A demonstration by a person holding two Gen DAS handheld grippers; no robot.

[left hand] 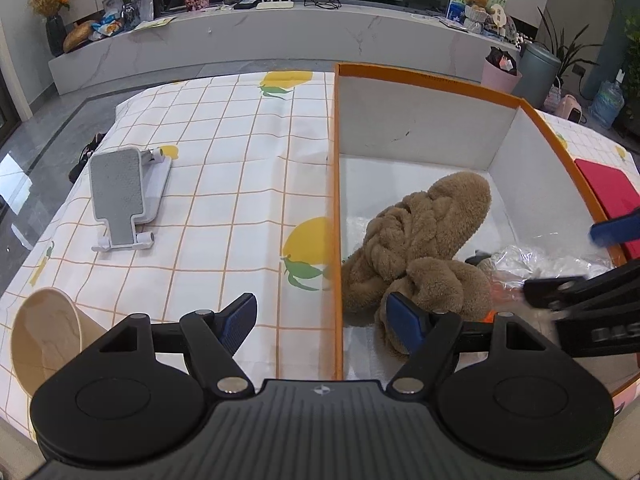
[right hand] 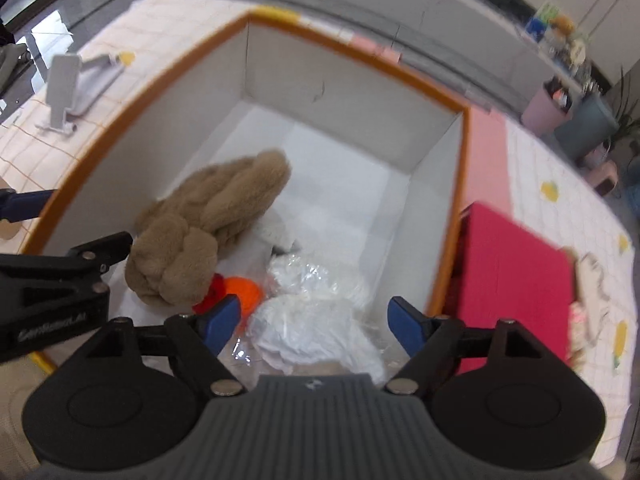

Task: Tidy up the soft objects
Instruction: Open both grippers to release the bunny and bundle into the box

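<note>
- Orange-rimmed cardboard box [left hand: 416,80] with white inner walls: stands open on the checked, lemon-printed cloth [left hand: 224,184], taking up the right part of the table; serves as the collecting place.
- Tan plush slippers [left hand: 420,236], fluffy and braided: already inside the box, lying against its left wall, one partly over the other.
- Clear plastic bag of white soft material [right hand: 316,320]: in the box at the near right, crumpled, just beside the slippers.
- Orange-and-red soft item [right hand: 236,294]: in the box, tucked between the slippers and the plastic bag; too hidden to name.
- Right gripper [right hand: 314,320]: above the near end of the box, over the plastic bag; blue-padded fingers well apart, nothing pressed between them. The bag appears set down.
- Left gripper [left hand: 322,318]: straddles the left wall of the box, fingers spread wide, one pad outside and one inside near the slippers; holding nothing.
- Red flat box lid or board [right hand: 516,280]: outside the box at the right, on the table.
- Pale soft-looking item [right hand: 592,292]: at the far right edge beyond the red board; blurred, possibly still to be stored.
- Grey-and-white folding stand [left hand: 120,200] and beige paper cup [left hand: 44,336]: left side of the table, hard goods, likely not part of the job.
- Status, judged: mostly done; at most the right-edge item remains.
</note>
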